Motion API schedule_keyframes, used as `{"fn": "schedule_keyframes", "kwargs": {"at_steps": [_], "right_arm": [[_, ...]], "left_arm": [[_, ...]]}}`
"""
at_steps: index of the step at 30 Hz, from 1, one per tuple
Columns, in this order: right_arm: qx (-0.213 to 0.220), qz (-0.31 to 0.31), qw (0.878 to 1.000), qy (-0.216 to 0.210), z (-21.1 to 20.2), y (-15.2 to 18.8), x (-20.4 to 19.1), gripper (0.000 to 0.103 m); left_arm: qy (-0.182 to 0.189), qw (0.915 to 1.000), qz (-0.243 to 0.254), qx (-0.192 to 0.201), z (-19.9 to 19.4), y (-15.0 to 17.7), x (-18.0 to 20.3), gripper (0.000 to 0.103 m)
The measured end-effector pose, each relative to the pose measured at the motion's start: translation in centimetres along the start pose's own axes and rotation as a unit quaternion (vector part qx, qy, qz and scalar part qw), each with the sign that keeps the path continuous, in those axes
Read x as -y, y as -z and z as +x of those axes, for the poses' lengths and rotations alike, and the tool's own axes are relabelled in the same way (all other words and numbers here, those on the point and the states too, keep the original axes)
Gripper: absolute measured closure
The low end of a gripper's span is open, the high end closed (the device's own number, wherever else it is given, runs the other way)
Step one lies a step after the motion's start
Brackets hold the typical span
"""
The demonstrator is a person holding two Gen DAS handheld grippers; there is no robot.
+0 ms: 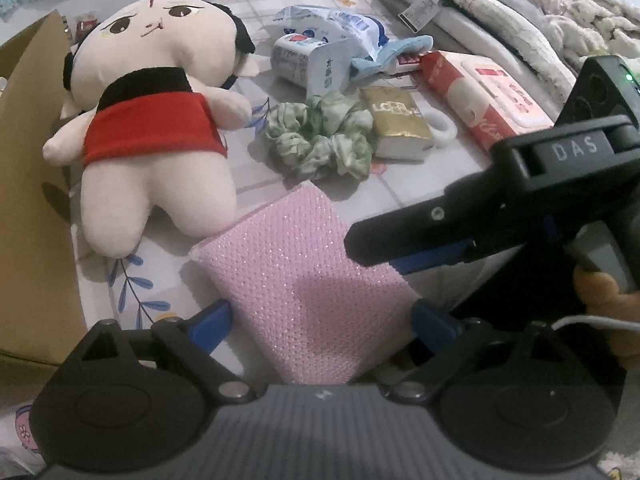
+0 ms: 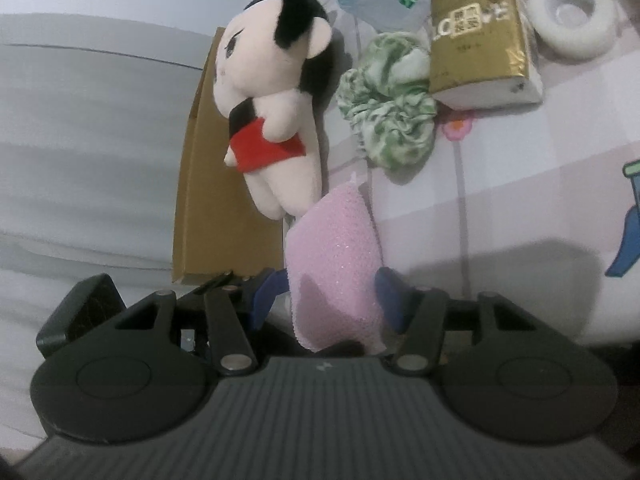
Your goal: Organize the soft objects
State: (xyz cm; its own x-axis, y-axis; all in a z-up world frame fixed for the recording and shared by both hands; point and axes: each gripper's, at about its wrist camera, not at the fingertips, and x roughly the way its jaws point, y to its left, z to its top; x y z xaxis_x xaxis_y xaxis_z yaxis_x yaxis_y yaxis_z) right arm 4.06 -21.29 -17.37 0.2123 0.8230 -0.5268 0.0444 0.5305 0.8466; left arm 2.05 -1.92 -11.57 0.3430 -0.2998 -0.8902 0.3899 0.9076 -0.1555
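Left gripper [image 1: 320,316]: I see the jaws spread wide, blue fingertips [image 1: 212,320] standing either side of the pink sponge cloth [image 1: 304,280]. Can't tell from its own view whether the pads touch the cloth; they look just clear of its edges, so I read it as not gripping.

Right gripper [image 2: 332,292]: jaws about half closed, blue pads [image 2: 390,294] pressing the near end of the same pink cloth [image 2: 336,248], which bulges and folds between them. I call that a grip. In the left view the right gripper [image 1: 360,240] comes in from the right, black tip over the cloth's right edge, a hand [image 1: 608,300] on its handle.

Cloth: pink, knobbly mesh weave with a slight glitter, roughly rectangular, soft. It sits at the near edge of the bed sheet [image 1: 400,184], which is pale with a printed floral and check pattern.

Around it:
- plush doll [image 1: 160,140], cream fleece, black hair, red skirt, lying just behind the cloth against a brown cardboard box [image 1: 28,200]
- green-white scrunchie [image 1: 320,140], crinkled fabric, ruffled ring
- gold-wrapped tissue pack [image 1: 400,124], blocky, touching the scrunchie
- white ring [image 2: 572,16], smooth, hard-looking
- red-and-white wipes pack [image 1: 484,96], glossy film
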Motion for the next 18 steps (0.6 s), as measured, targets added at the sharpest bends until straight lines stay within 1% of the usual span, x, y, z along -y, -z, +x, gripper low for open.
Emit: {"fn": "schedule_keyframes", "kwargs": {"at_steps": [2, 4, 7, 11, 14, 18], "right_arm": [[0.006, 0.007, 1.0, -0.005, -0.4, -0.1, 0.4, 0.048], [0.008, 0.011, 1.0, -0.014, -0.6, -0.2, 0.5, 0.048], [0.005, 0.019, 1.0, -0.019, -0.5, -0.2, 1.0, 0.047], [0.001, 0.033, 0.999, -0.033, -0.3, -0.3, 1.6, 0.046], [-0.005, 0.025, 0.999, -0.026, -0.1, -0.2, 1.5, 0.046], [0.0, 0.017, 1.0, -0.017, -0.2, -0.3, 1.2, 0.046]], "left_arm": [[-0.002, 1.0, -0.003, -0.004, 0.3, 0.0, 0.0, 0.005], [0.003, 0.9997, -0.017, -0.016, 0.7, -0.2, -0.1, 0.005], [-0.001, 0.9998, -0.016, -0.014, 0.4, -0.3, 0.3, 0.004], [-0.008, 0.9994, -0.019, -0.027, 0.9, -0.5, 0.4, 0.002], [-0.011, 0.9993, -0.021, -0.029, 1.0, -0.6, 0.6, 0.002], [-0.012, 0.9994, -0.022, -0.024, 1.1, -0.5, 0.7, 0.002]]}}
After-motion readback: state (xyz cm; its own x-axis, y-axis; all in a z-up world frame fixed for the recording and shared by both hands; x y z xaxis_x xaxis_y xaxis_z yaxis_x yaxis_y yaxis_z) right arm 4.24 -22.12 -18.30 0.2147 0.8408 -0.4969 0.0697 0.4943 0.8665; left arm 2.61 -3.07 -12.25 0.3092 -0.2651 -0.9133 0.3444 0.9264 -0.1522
